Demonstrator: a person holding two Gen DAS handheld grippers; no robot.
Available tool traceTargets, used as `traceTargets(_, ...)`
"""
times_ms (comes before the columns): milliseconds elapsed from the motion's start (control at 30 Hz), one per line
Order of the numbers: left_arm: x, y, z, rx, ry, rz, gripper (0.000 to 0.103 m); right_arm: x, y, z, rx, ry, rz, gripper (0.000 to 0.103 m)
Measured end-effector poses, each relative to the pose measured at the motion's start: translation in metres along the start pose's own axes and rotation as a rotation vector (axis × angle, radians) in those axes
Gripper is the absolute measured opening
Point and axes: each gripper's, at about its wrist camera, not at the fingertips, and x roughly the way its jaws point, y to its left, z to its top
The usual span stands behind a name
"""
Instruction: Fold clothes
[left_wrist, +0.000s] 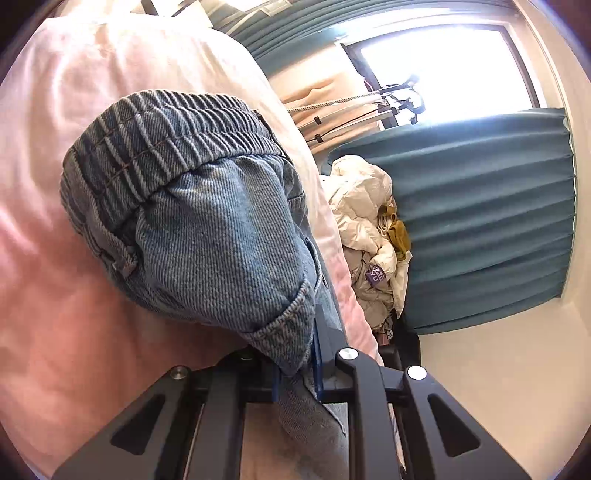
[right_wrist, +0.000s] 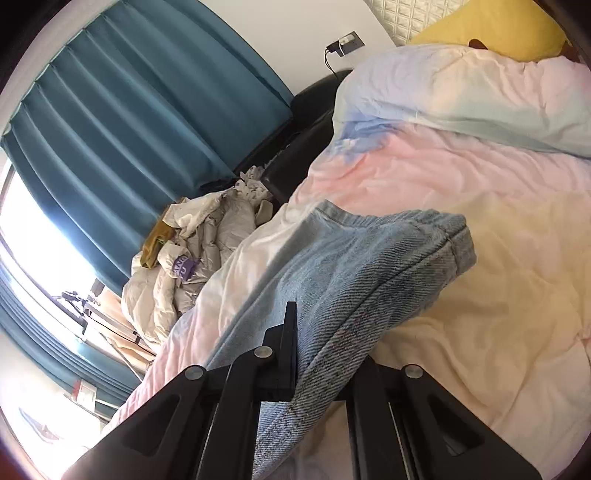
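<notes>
Blue denim jeans (left_wrist: 207, 221) with a ribbed elastic waistband hang over the pink quilt (left_wrist: 55, 258) in the left wrist view. My left gripper (left_wrist: 301, 358) is shut on a fold of denim just below the waistband, and the cloth bunches up over its fingers. In the right wrist view the jeans (right_wrist: 351, 266) show a leg end with a stitched hem, lifted off the quilt (right_wrist: 461, 166). My right gripper (right_wrist: 314, 354) is shut on that leg. Its left finger (right_wrist: 290, 350) shows, while the other is hidden under the denim.
A crumpled white puffer jacket (right_wrist: 192, 266) with a purple label lies beside the bed on a black seat (right_wrist: 306, 147). Teal curtains (right_wrist: 129, 110) and a bright window (left_wrist: 443, 66) stand behind it. A yellow pillow (right_wrist: 491, 29) rests at the bed's head.
</notes>
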Motion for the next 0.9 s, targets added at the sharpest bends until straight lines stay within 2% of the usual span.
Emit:
traceTargets(167, -0.025, 0.020, 0.004, -0.047, 0.111, 0.017, 0.012, -0.052, -0.010, -0.013, 0.051, 0.012, 0.015, 0.003)
traceTargets(300, -0.036, 0.018, -0.001, 0.025, 0.143, 0.076, 0.013, -0.074, -0.042, -0.042, 0.111, 0.042, -0.013, 0.003)
traceTargets(400, -0.034, 0.029, -0.006, 0.072, 0.166, 0.122, 0.014, -0.075, -0.073, -0.065, 0.170, 0.076, -0.034, 0.003)
traceTargets(467, -0.029, 0.033, -0.008, 0.094, 0.190, 0.182, 0.016, -0.070, -0.092, -0.077, 0.204, 0.099, -0.044, 0.004)
traceTargets(600, -0.037, 0.042, -0.013, 0.091, 0.169, 0.251, 0.034, -0.062, -0.124, -0.092, 0.295, 0.118, 0.017, 0.004)
traceTargets(667, -0.048, 0.039, -0.020, 0.119, 0.149, 0.289, 0.048, -0.060, -0.129, -0.095, 0.306, 0.122, 0.044, 0.008)
traceTargets(833, -0.086, 0.003, -0.051, 0.282, 0.074, 0.271, 0.048, -0.052, -0.137, -0.098, 0.321, 0.161, 0.100, 0.009)
traceTargets(900, -0.098, -0.017, -0.067, 0.375, 0.039, 0.267, 0.048, -0.048, -0.144, -0.100, 0.339, 0.187, 0.107, 0.020)
